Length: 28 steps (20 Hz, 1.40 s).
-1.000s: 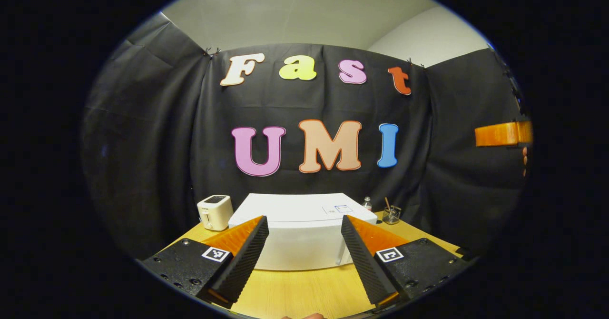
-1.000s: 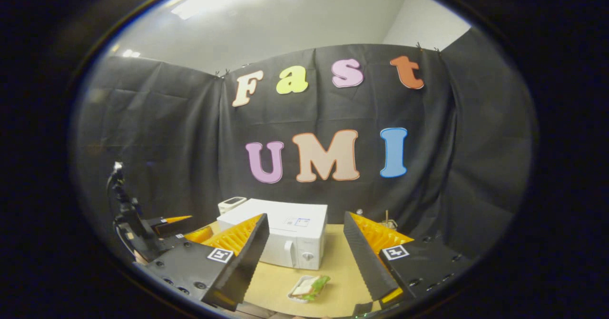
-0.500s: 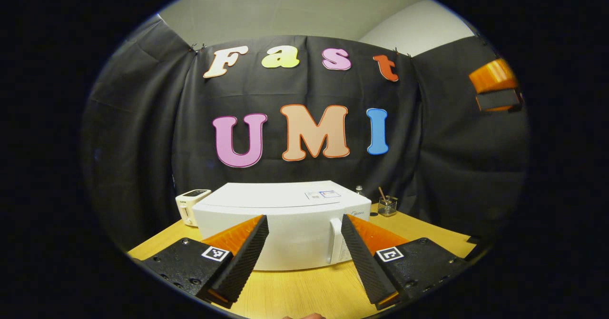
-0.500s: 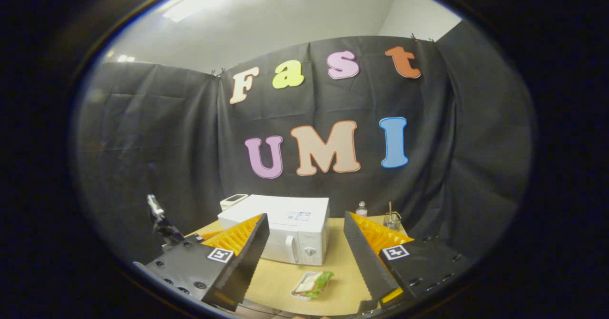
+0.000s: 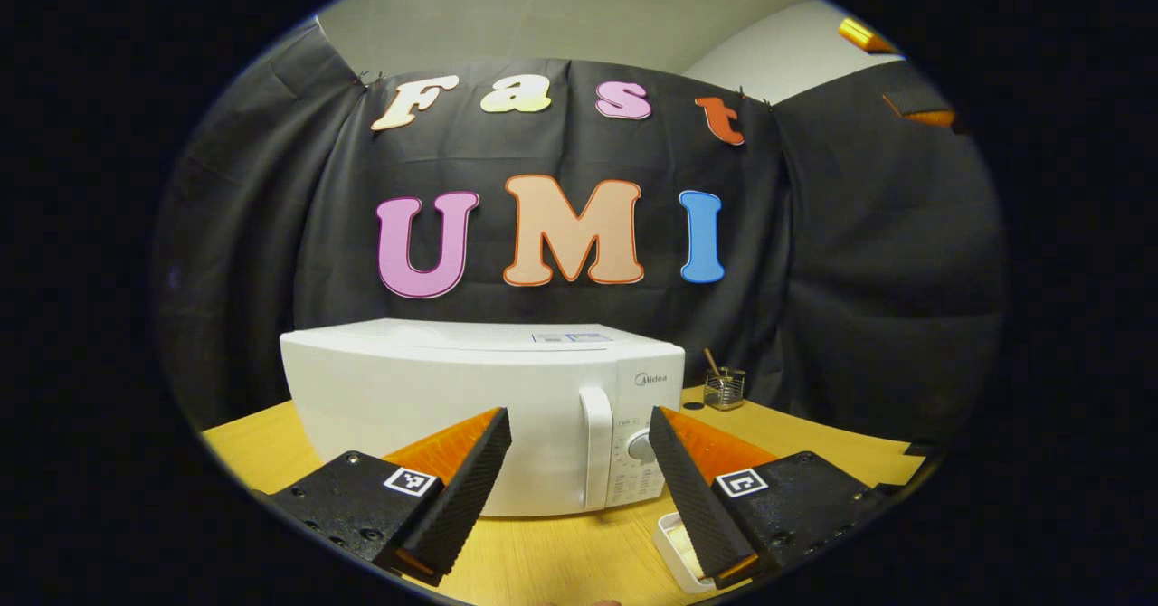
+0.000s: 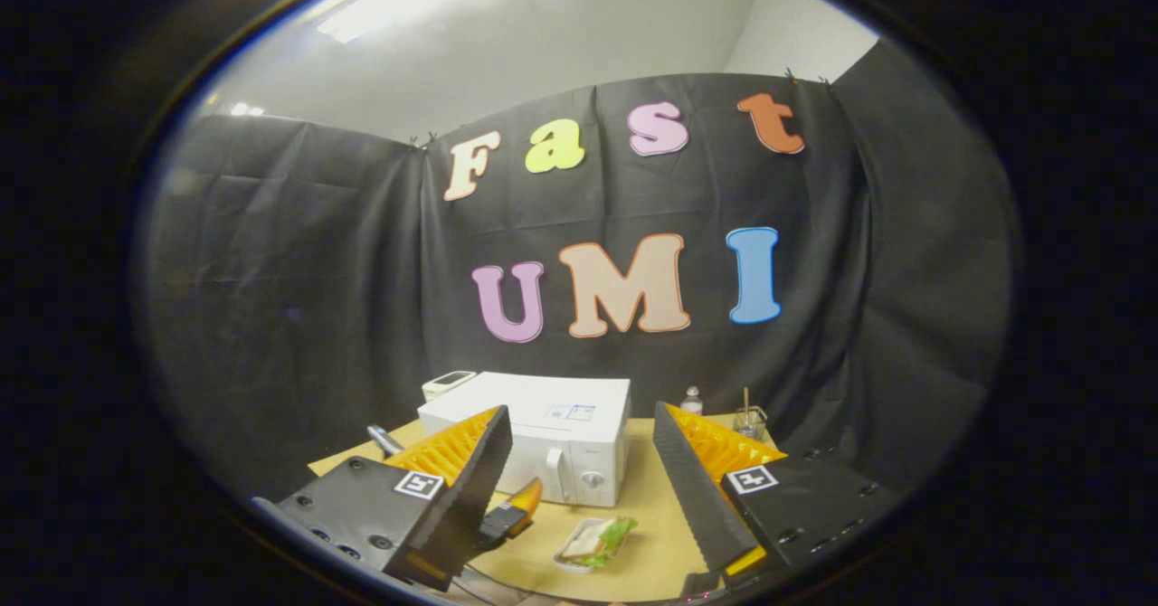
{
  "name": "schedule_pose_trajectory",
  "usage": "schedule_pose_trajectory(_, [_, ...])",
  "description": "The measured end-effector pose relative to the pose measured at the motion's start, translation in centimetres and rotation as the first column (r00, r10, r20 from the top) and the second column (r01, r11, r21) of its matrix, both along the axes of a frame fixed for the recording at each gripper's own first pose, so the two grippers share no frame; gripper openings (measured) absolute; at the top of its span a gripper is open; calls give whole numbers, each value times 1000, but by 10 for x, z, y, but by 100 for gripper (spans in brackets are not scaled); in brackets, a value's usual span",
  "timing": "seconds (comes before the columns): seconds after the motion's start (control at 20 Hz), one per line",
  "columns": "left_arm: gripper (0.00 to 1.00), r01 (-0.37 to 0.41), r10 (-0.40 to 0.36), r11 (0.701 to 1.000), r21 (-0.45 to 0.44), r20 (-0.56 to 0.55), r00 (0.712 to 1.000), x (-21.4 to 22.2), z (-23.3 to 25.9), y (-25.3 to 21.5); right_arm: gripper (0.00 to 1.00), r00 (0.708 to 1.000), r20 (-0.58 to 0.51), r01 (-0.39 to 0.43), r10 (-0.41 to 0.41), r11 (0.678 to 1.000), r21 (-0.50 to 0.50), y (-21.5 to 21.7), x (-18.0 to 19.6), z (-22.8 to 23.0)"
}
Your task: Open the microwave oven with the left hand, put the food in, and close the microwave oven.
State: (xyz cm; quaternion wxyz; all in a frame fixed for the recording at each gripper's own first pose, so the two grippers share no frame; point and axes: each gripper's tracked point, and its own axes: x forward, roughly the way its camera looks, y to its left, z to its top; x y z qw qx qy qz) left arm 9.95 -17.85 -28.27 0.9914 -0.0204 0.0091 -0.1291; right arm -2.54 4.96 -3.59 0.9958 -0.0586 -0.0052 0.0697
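Note:
A white microwave (image 5: 434, 407) stands on the wooden table with its door closed. Its vertical handle (image 5: 595, 448) lies straight ahead between the fingers of my left gripper (image 5: 577, 418), which is open, empty and short of the door. A white tray's corner (image 5: 674, 538) peeks out by the right finger. In the right gripper view the microwave (image 6: 552, 425) is farther off, and the tray holding a sandwich with lettuce (image 6: 597, 541) lies on the table in front of it. My right gripper (image 6: 579, 411) hangs open above the tray. The left gripper's fingertips (image 6: 517, 506) show low down, before the door.
A toaster (image 6: 450, 380) sits behind the microwave's left side. A small bottle (image 6: 691, 400) and a glass jar with a stick (image 6: 747, 421) stand to its right, the jar (image 5: 724, 389) near the booth wall. The wooden table (image 5: 543, 561) runs to the near edge.
My left gripper has dropped lower and come closer to the microwave's front, so the handle and dial now show between its fingers. The right gripper has barely shifted.

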Motion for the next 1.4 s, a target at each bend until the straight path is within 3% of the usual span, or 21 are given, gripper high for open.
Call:
schedule_pose_trajectory(0.25, [96, 0, -2, 1000, -25, -64, 998, 25, -41, -18, 97, 999, -29, -30, 29, 999, -27, 5, -4, -13])
schedule_pose_trajectory(0.5, [95, -10, 12, 1000, 18, -123, 992, 48, -74, -22, 97, 999, -31, -41, 40, 999, -33, 5, -9, -16])
schedule_pose_trajectory(0.6, [89, -23, 27, 999, 27, -140, 990, 56, -85, -19, 92, 998, -40, -39, 38, 999, -25, 2, -9, -21])
schedule_pose_trajectory(0.65, [86, -44, 48, 999, 28, -150, 988, 60, -89, -15, 97, 998, -45, -40, 39, 999, -24, 0, -8, -23])
schedule_pose_trajectory(0.75, [80, -52, 56, 998, 27, -167, 984, 64, -96, -16, 97, 998, -45, -35, 34, 999, -29, -4, -7, -25])
schedule_pose_trajectory(0.85, [72, -34, 38, 999, 25, -174, 984, 67, -98, -20, 92, 999, -43, -34, 33, 999, -24, -8, -5, -27])
schedule_pose_trajectory(0.9, [65, -8, 11, 1000, 18, -176, 984, 67, -99, -29, 97, 998, -44, -37, 37, 999, -17, -8, -5, -29])
schedule_pose_trajectory(0.95, [40, -18, 23, 999, 26, -179, 984, 67, -98, -28, 97, 998, -48, -40, 39, 999, -11, -10, -4, -31])
schedule_pose_trajectory(1.0, [28, -23, 29, 999, 36, -176, 984, 69, -99, -28, 97, 998, -51, -36, 35, 999, -5, -13, -4, -32])
schedule_pose_trajectory(1.25, [29, -40, 43, 999, 22, -164, 985, 69, -100, -28, 97, 998, -68, -18, 18, 1000, -2, -26, -1, -41])
schedule_pose_trajectory(1.3, [27, -38, 42, 999, 26, -160, 986, 68, -101, -28, 92, 998, -68, -16, 16, 1000, -2, -28, 1, -43])
schedule_pose_trajectory(1.4, [20, -34, 40, 999, 39, -150, 988, 69, -100, -27, 92, 998, -67, -2, 2, 1000, 4, -34, 4, -44])
